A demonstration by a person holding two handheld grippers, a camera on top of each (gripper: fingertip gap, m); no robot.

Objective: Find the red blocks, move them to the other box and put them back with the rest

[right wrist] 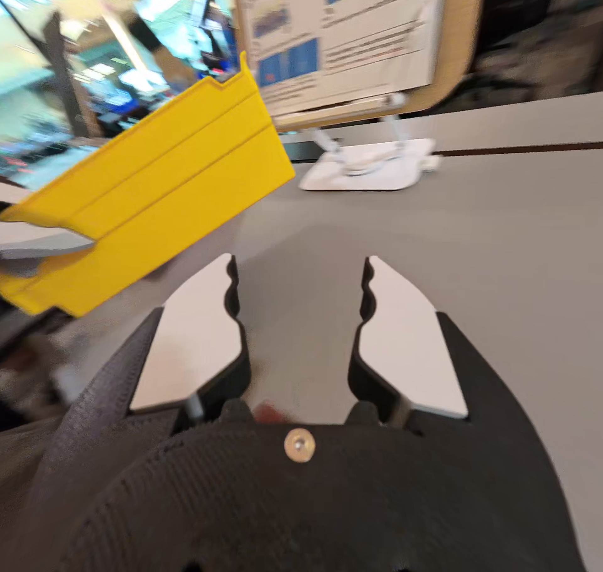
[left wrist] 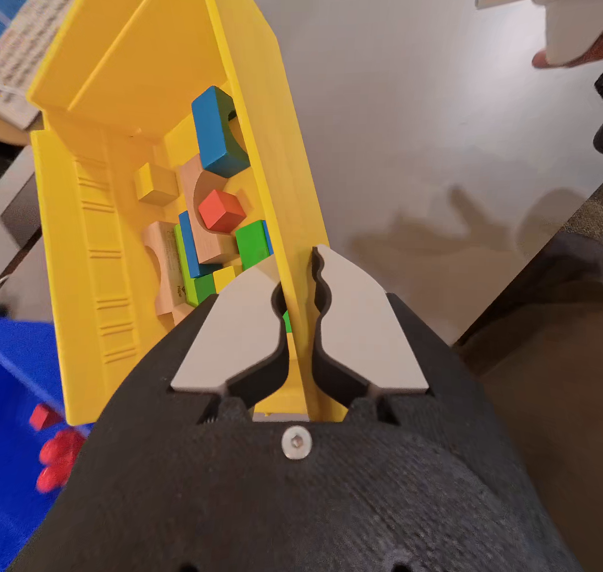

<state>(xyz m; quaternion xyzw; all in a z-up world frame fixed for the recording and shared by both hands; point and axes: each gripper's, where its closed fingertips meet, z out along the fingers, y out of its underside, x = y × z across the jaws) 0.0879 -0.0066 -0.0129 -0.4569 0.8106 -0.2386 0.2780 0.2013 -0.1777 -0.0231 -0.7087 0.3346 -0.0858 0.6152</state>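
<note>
My left gripper [left wrist: 295, 262] is shut on the side wall of a yellow box [left wrist: 98, 229] and holds it tilted. Inside the box lie several wooden blocks: a red cube [left wrist: 222, 210], a blue arch [left wrist: 215, 132], a yellow cube [left wrist: 156, 184], green and plain wood pieces. Below left is a blue box [left wrist: 26, 376] with several red blocks [left wrist: 55, 452] in it. In the right wrist view the yellow box [right wrist: 156, 190] hangs tilted above the grey table at left. My right gripper [right wrist: 300, 259] is open and empty over the table.
The grey table [left wrist: 424, 115] spreads to the right of the yellow box, its edge at lower right. A white stand with a printed board [right wrist: 362, 164] stands at the back of the table. The other gripper's white finger and a fingertip [left wrist: 561, 34] show at top right.
</note>
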